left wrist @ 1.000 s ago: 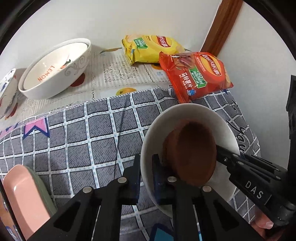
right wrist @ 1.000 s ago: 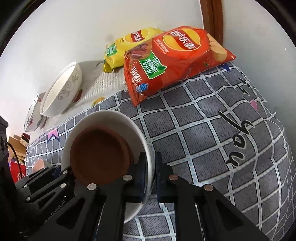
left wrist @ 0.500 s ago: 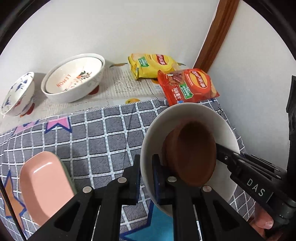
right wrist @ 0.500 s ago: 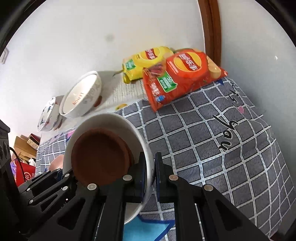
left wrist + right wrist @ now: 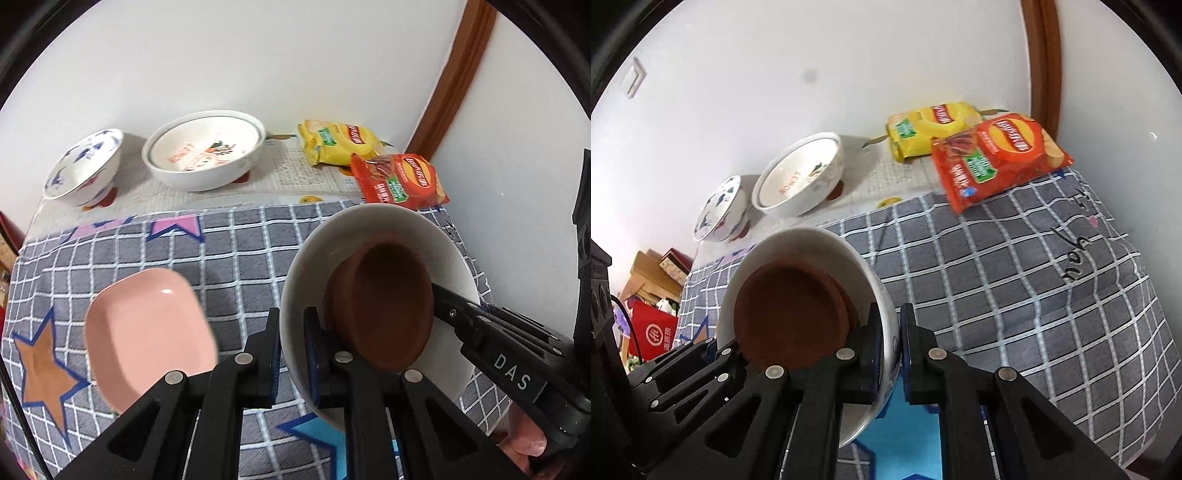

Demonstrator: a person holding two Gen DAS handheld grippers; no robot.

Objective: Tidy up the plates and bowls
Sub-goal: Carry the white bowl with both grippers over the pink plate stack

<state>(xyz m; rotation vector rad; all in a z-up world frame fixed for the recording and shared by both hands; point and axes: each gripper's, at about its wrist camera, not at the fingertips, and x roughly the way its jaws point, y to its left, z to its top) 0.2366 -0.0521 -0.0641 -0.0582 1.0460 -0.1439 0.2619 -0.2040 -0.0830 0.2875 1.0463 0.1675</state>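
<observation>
**Both grippers clamp one white bowl, held above the table**

Left gripper [image 5: 291, 354] – jaws closed on the rim of the round white ceramic bowl [image 5: 454, 266], one finger inside the wall, one outside. Right gripper [image 5: 890, 350] pinches the opposite rim of the same bowl [image 5: 798, 240] the same way. Bowl is tilted and off the cloth, carried between the two grippers over the right part of the table. Inside it sit brown round shallow dishes [image 5: 388, 306], nested, leaning against the bowl wall.

Below: grey checked tablecloth with star patches [image 5: 229, 254]. On it at left a pink rounded-rectangular plate [image 5: 147, 325], resting on something I can't make out. At the back, on printed paper – a large white bowl with "LEMON" lettering [image 5: 205, 149], stacked in another white bowl, and just left of it a small white bowl with blue pattern [image 5: 83, 168], tilted. Back right near the wall corner: yellow chip bag [image 5: 338, 142] and red chip bag [image 5: 400, 181], touching. A fingertip shows at the lower right edge of the left view.
</observation>
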